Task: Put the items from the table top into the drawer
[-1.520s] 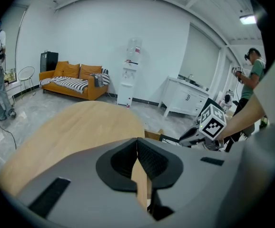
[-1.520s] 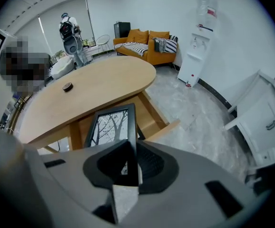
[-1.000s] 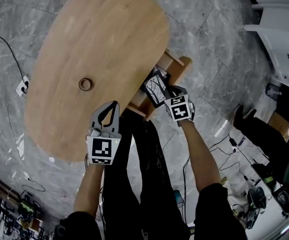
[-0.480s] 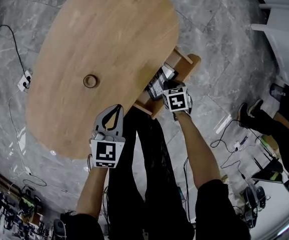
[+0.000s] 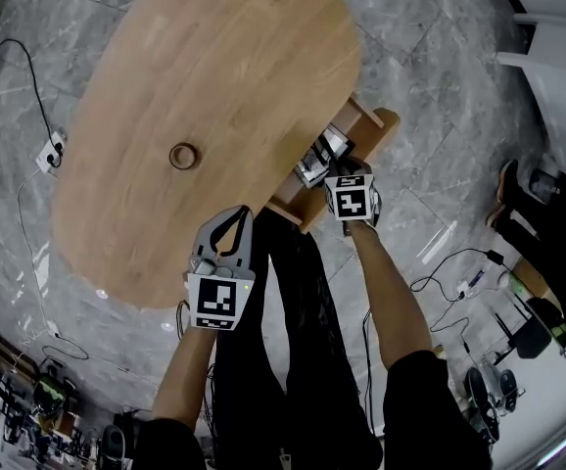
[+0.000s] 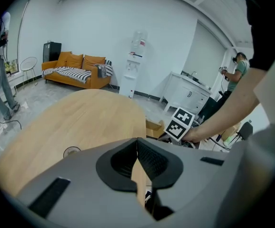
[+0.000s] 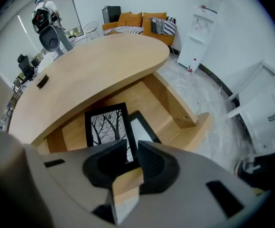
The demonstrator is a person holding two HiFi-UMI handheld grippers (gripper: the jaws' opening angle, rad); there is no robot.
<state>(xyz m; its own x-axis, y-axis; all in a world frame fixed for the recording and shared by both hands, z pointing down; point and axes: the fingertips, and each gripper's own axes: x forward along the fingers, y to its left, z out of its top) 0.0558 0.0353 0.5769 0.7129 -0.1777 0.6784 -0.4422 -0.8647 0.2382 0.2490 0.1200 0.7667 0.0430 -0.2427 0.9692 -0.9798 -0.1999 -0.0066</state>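
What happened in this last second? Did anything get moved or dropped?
The right tool lowered the picture frame into the drawer. Its jaws have just been opening, the frame's corner between them, apparently let go. The left tool, shut and empty, and the ring-shaped roll stayed put.

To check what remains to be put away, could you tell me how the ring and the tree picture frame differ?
The ring is small, round and brown; the tree picture frame is larger, rectangular and black-edged. The ring lies on the table; the frame sits in the open drawer. The ring is hollow; the frame holds a bare-branch print.
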